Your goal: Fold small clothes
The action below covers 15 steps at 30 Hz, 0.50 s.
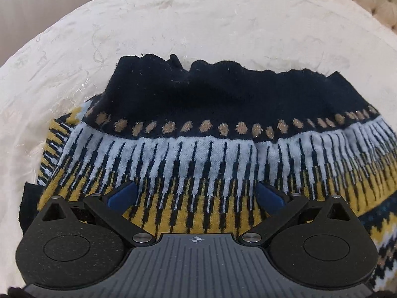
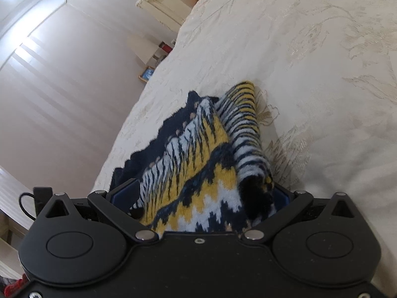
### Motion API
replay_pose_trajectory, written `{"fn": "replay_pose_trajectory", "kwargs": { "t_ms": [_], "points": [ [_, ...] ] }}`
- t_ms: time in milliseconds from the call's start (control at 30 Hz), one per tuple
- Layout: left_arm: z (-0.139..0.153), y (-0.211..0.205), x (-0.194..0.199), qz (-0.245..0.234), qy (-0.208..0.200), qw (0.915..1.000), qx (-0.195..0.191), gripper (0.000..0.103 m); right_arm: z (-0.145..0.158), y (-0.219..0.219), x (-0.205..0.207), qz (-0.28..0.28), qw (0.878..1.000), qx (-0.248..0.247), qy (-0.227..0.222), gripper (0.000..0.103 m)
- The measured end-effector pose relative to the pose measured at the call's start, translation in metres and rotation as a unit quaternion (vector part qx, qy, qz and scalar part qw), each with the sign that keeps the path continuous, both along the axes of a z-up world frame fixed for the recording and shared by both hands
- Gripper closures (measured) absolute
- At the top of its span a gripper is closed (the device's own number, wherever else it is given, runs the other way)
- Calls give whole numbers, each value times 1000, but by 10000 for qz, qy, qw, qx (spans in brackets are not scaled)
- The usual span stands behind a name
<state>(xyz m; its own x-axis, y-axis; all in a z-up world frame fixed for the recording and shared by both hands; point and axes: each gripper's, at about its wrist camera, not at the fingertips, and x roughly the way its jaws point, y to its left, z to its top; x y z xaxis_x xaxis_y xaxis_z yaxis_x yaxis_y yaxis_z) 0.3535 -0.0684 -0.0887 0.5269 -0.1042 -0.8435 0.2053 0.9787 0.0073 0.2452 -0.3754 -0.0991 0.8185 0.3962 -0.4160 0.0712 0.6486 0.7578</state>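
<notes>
Patterned knit sweater (image 1: 211, 154) bunched on the cream bedspread (image 1: 173, 29): left gripper (image 1: 196, 193) spread wide over it, gripping nothing, right gripper (image 2: 198, 198) also wide with knit bunched between its jaws, so pinch both edges before folding flat.

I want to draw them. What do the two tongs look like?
Both tongs are black with round disc shapes on each side, silver bolts and blue fingertip pads. The left tongs have a grey ridged middle plate with a small crosshair mark. The right tongs are plain black, with a black cable looping beside them.
</notes>
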Motion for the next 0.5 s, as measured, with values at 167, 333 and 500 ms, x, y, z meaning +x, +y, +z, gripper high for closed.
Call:
{"fn": "replay_pose_trajectory", "kwargs": {
  "t_ms": [167, 333, 500],
  "points": [
    [-3, 4, -4, 10, -59, 10000, -27, 0, -1, 0, 0, 64, 9999, -61, -63, 73],
    [5, 1, -1, -38, 27, 10000, -80, 0, -7, 2, 0, -42, 9998, 173, 121, 72],
    [24, 33, -22, 30, -26, 9981, -612, 2, 2, 9, -2, -30, 10000, -90, -10, 72]
  ]
}}
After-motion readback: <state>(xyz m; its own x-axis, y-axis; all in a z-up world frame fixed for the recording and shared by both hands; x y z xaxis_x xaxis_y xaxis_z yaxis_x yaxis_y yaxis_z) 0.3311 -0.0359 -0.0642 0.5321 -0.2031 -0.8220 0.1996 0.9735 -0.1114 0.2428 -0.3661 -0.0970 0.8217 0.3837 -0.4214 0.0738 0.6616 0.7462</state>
